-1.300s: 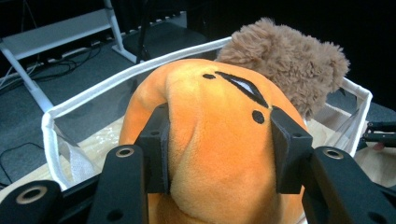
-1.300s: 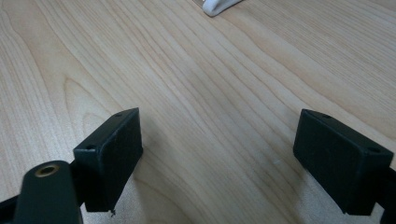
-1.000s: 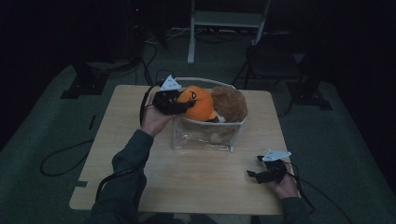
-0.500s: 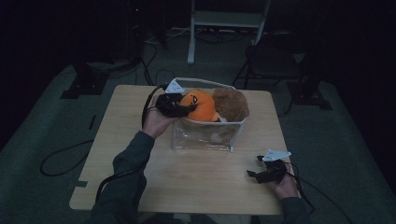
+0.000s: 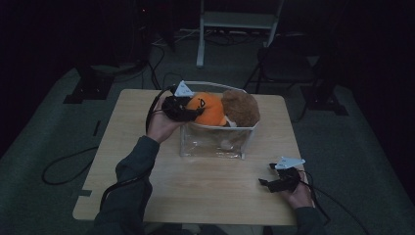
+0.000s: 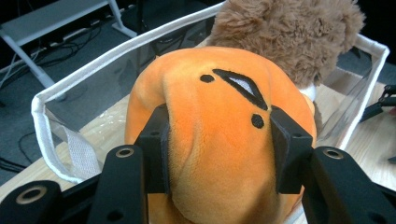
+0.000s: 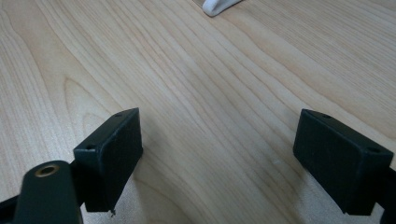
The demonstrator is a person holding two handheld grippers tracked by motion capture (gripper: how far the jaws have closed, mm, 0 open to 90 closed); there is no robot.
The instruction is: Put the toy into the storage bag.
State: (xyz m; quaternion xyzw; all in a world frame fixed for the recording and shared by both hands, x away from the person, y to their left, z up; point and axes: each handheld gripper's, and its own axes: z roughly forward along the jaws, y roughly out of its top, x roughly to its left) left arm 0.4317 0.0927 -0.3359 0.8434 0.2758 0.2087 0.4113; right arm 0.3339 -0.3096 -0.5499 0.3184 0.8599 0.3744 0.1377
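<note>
On the left we see our left gripper [image 5: 188, 108] with its fingers [image 6: 156, 154] clenched on the orange plush toy [image 6: 219, 135], which sits at the left end of the clear, white-rimmed bin [image 5: 215, 147] and rises above its rim. Just to the right of it, touching it inside the same bin, we find the brown plush toy [image 5: 241, 107]. Farther right and nearer us, well apart from the bin, our right gripper [image 5: 274, 177] hangs low over the bare wooden counter [image 7: 196, 93], its fingers [image 7: 112, 154] spread wide with nothing between them.

Wooden table [image 5: 147, 161] under clear bin [image 5: 215, 147]
</note>
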